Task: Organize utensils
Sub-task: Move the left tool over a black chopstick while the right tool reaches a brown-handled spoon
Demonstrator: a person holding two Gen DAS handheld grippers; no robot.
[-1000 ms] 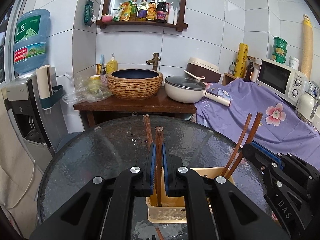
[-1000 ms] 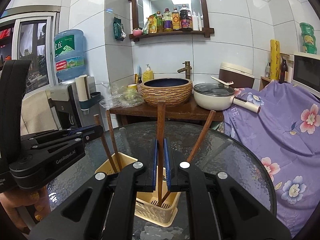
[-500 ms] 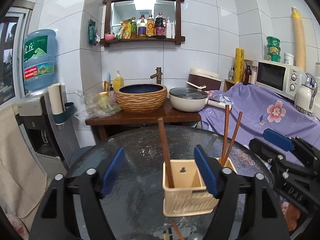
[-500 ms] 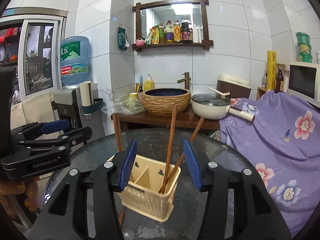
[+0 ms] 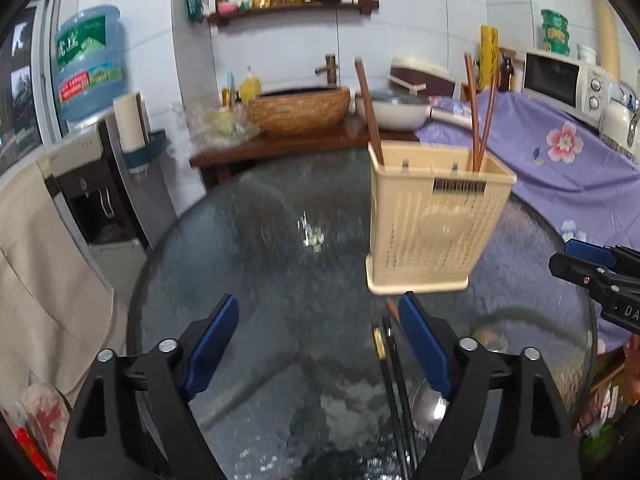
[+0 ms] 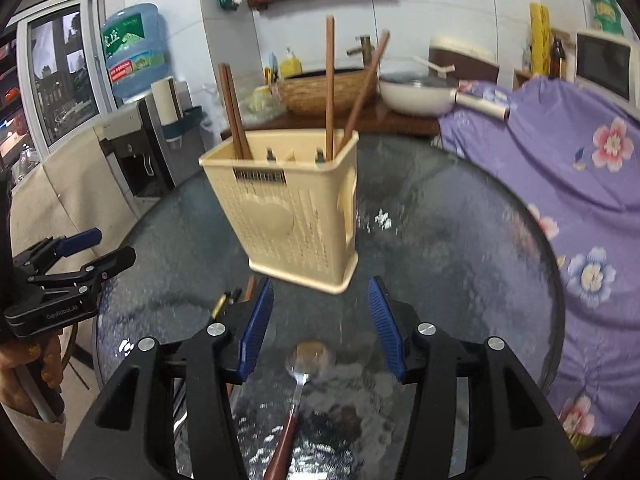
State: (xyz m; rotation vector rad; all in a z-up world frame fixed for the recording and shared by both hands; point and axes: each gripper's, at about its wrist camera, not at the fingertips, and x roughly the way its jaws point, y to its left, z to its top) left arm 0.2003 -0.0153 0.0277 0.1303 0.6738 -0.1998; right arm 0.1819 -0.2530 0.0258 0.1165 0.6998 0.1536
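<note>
A beige utensil holder (image 5: 428, 220) (image 6: 296, 208) stands on the round glass table (image 5: 280, 272) and holds several brown wooden chopsticks (image 5: 370, 112) (image 6: 329, 88). My left gripper (image 5: 320, 344) is open and empty, low over the table in front of the holder. Black chopsticks with a gold band (image 5: 390, 372) and a metal spoon (image 5: 430, 408) lie by its right finger. My right gripper (image 6: 322, 320) is open and empty. A spoon with a brown handle (image 6: 300, 384) lies between its fingers on the glass.
A wooden side table (image 5: 288, 140) with a woven basin and a white pan stands behind. A purple flowered cloth (image 6: 560, 168) covers the counter at right. A water dispenser (image 5: 88, 128) stands at left.
Both grippers have opened and let go of the chopsticks, which now stand in the holder. Both have pulled back and dropped low over the table.
</note>
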